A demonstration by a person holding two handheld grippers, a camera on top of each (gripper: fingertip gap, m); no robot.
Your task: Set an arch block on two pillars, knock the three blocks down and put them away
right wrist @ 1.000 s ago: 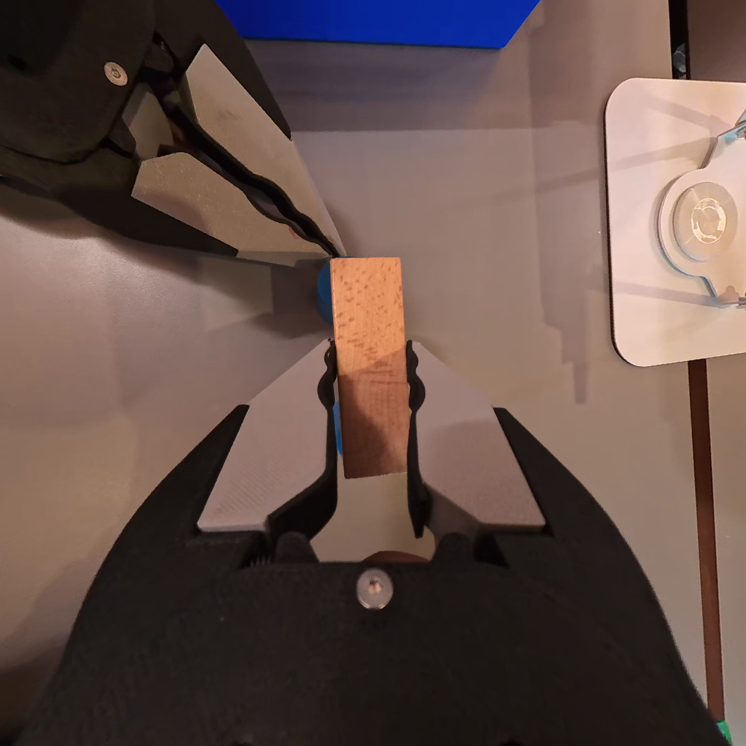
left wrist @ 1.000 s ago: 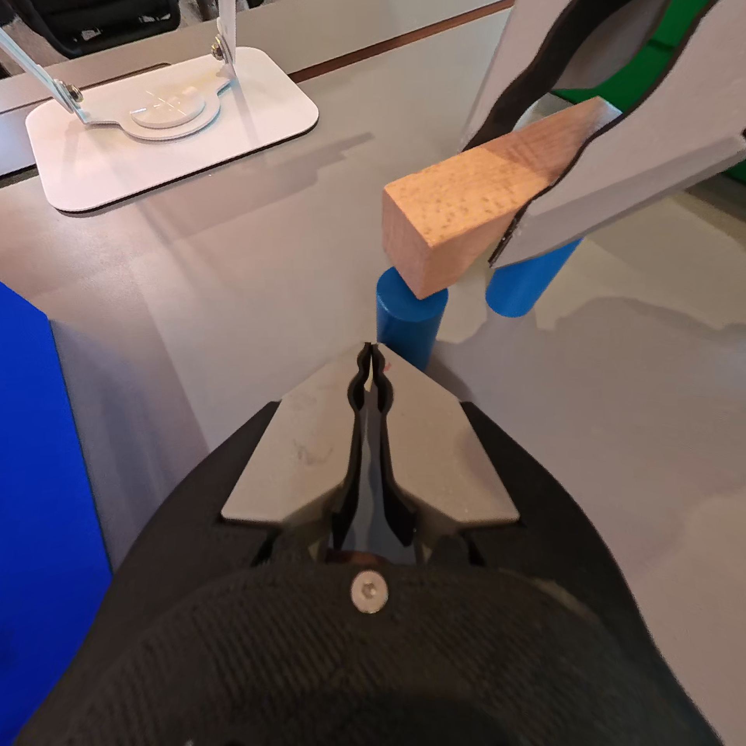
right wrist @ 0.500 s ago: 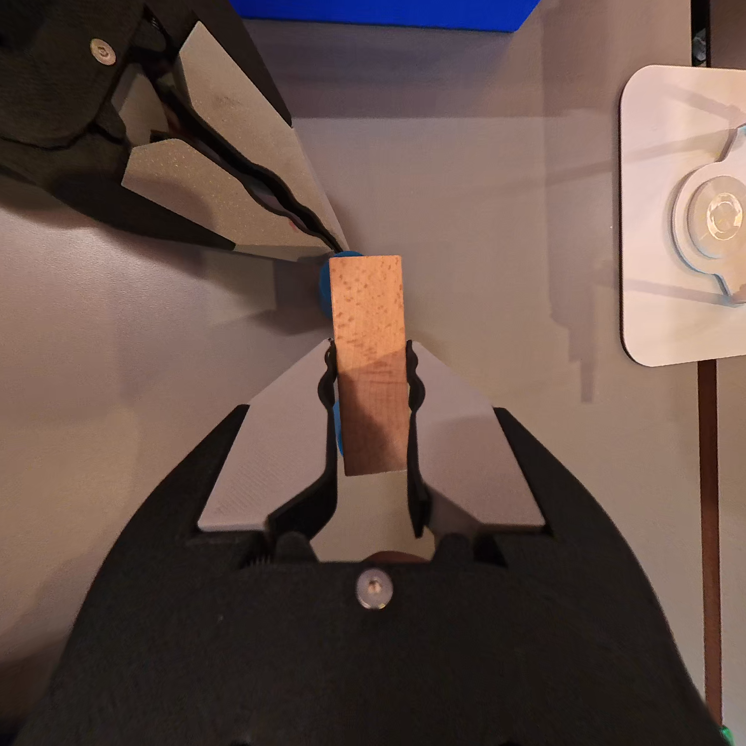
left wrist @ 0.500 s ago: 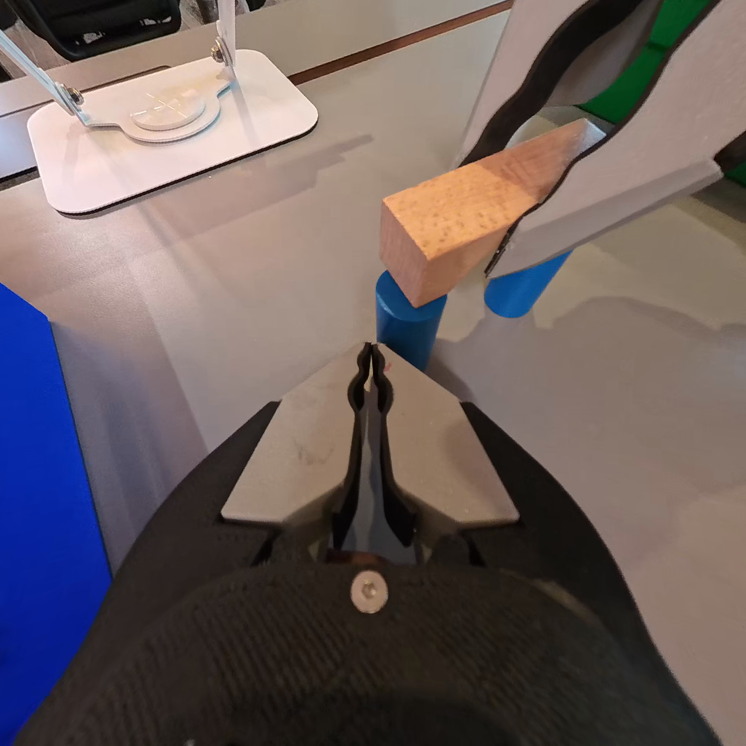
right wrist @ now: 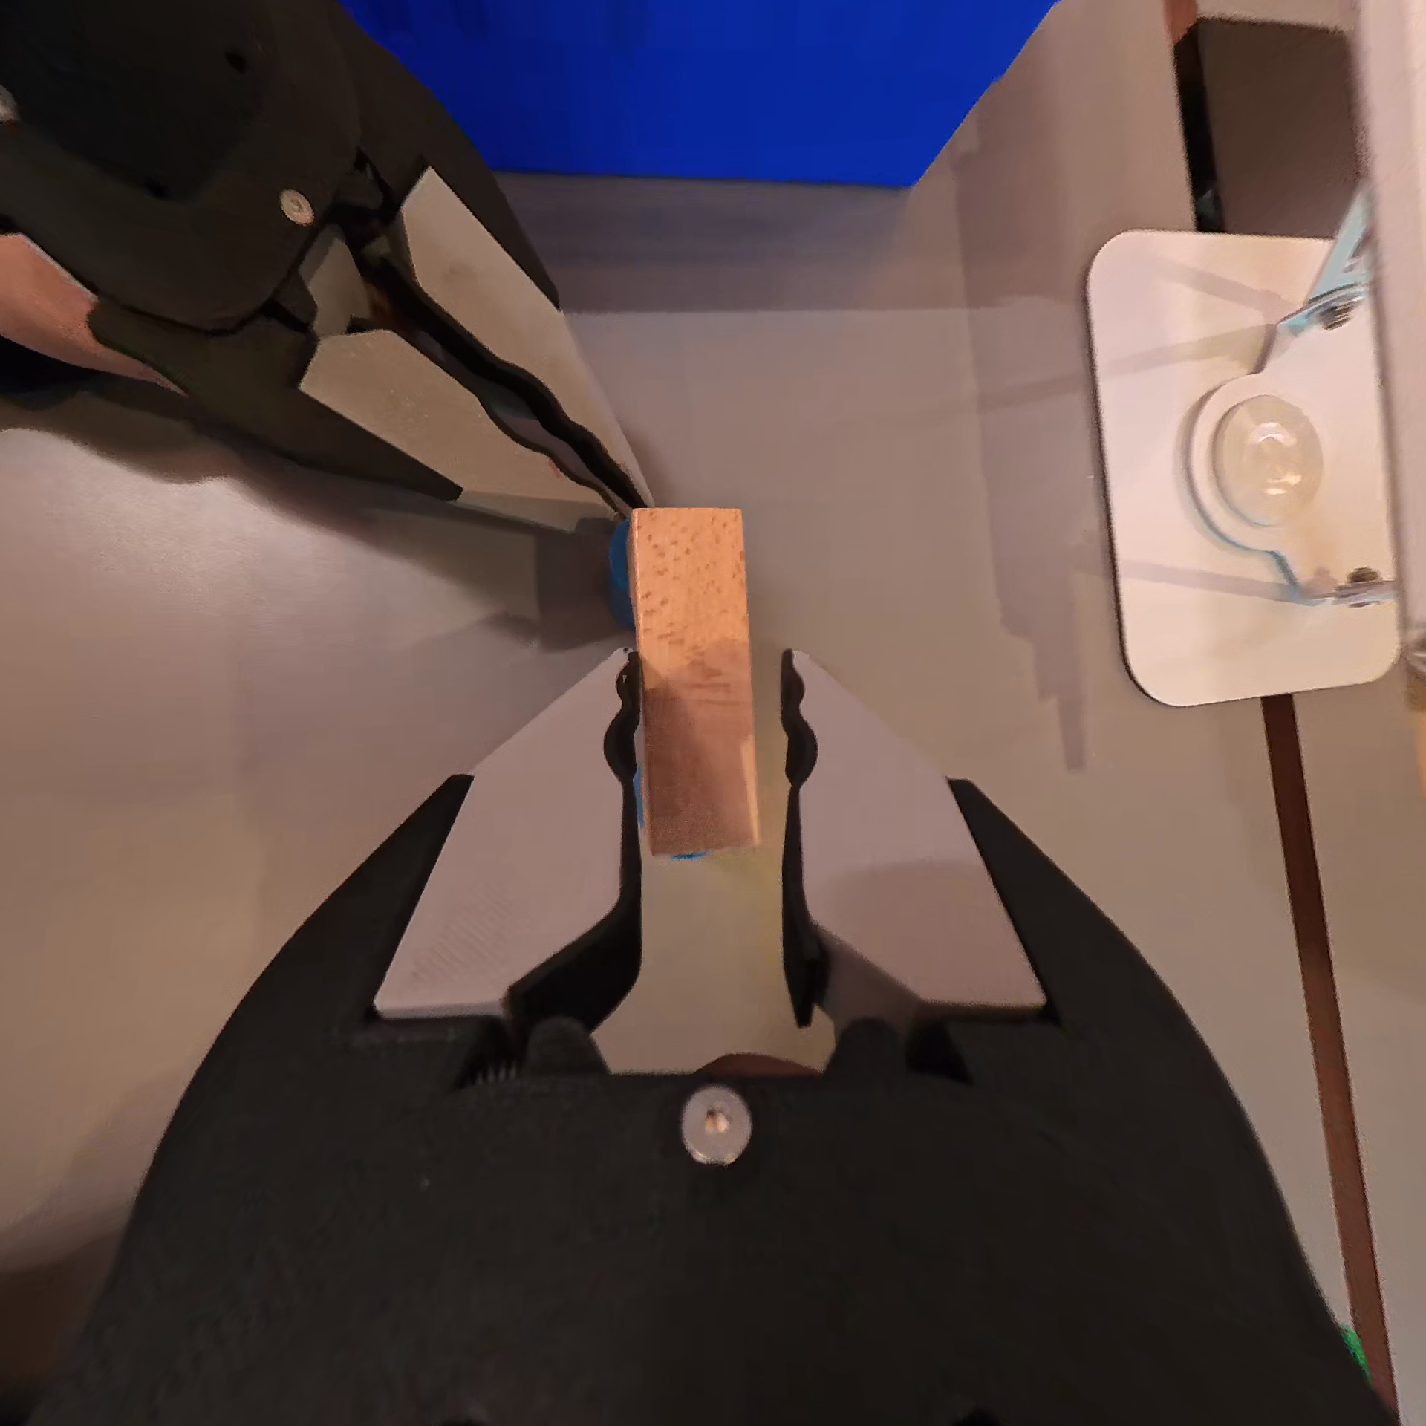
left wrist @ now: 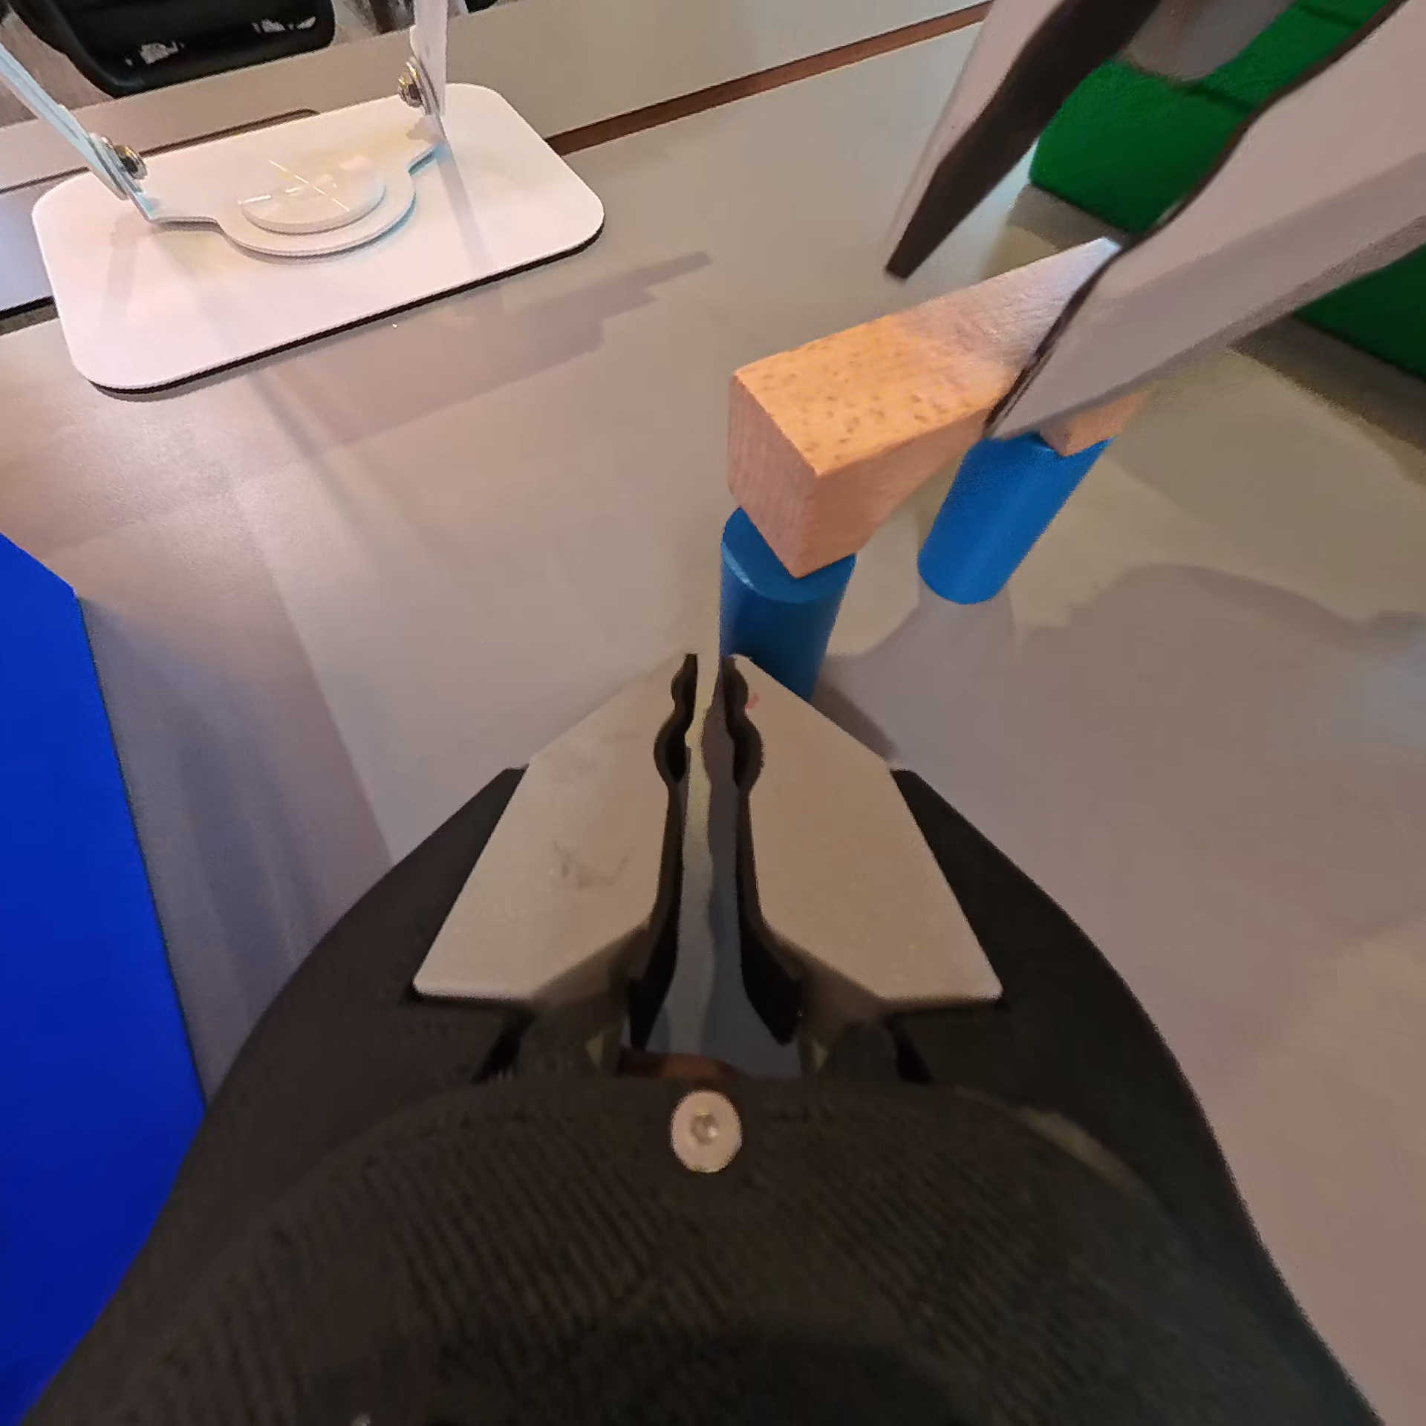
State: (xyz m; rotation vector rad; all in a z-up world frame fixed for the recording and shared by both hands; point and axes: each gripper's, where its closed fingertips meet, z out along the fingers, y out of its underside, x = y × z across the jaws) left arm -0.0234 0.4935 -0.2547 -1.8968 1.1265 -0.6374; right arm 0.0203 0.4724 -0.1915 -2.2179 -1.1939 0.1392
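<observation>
Placement looks almost done: the wooden arch block (left wrist: pixel 872 432) lies across the tops of the two blue pillars (left wrist: pixel 779 609), which stand upright on the grey counter (left wrist: pixel 463 540), one near the left gripper and the other (left wrist: pixel 995 517) farther off under the right gripper. The right gripper (right wrist: pixel 706 671) has its fingers (right wrist: pixel 795 718) spread slightly wider than the block, with a gap showing on one side and the other finger close alongside, so it seems to have let go, though whether that finger touches the wood I cannot tell. The left gripper (left wrist: pixel 706 671) holds nothing; its fingers are drawn nearly together with only a thin slit between them, their tips just beside the near pillar.

By my judgement, the knocking down and putting away are all still left, and the blue container (left wrist: pixel 69 887) at the counter's edge may be where the blocks go.

The block's long axis runs level from one pillar to the other. In the right wrist view it points straight ahead along the fingers, toward the blue container (right wrist: pixel 694 85). Its arch cut-out is not visible from either view.
</observation>
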